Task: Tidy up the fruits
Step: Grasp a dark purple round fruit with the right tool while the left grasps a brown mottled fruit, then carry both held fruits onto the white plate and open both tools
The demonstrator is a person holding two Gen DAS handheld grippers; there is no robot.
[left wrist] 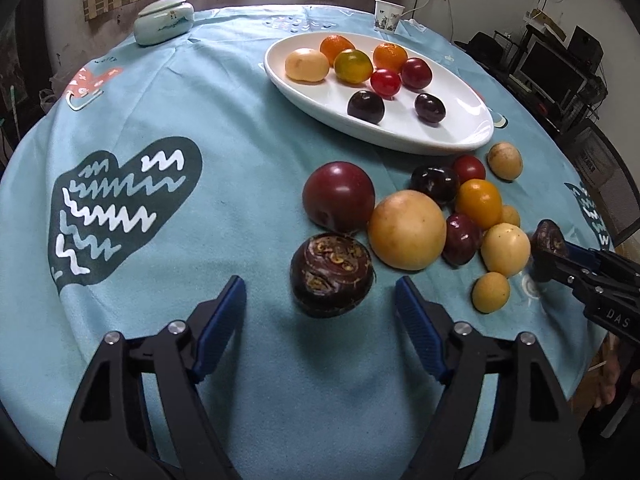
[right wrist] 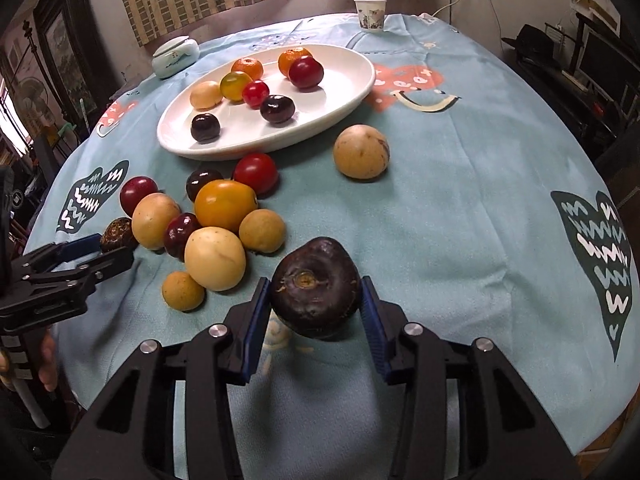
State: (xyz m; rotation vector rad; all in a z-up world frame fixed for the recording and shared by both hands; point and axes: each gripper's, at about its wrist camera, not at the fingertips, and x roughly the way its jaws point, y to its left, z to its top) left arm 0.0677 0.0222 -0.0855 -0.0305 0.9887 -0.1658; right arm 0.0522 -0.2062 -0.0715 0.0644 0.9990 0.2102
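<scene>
A dark brown water chestnut [left wrist: 332,276] lies on the blue cloth between the fingers of my left gripper [left wrist: 320,284], which stands open with gaps on both sides. A second, darker water chestnut [right wrist: 316,288] sits between the blue pads of my right gripper [right wrist: 315,300], which is shut on it. In the left wrist view that right gripper [left wrist: 550,258] shows at the right edge with its chestnut [left wrist: 549,236]. A pile of loose fruits [left wrist: 408,230] lies between the grippers. A white oval plate [left wrist: 440,144] beyond holds several fruits.
A paper cup [left wrist: 387,16] and a pale lidded jar [left wrist: 163,24] stand at the table's far side. One tan round fruit [right wrist: 362,152] lies alone right of the plate [right wrist: 180,144]. The table edge curves close on the right; furniture stands beyond.
</scene>
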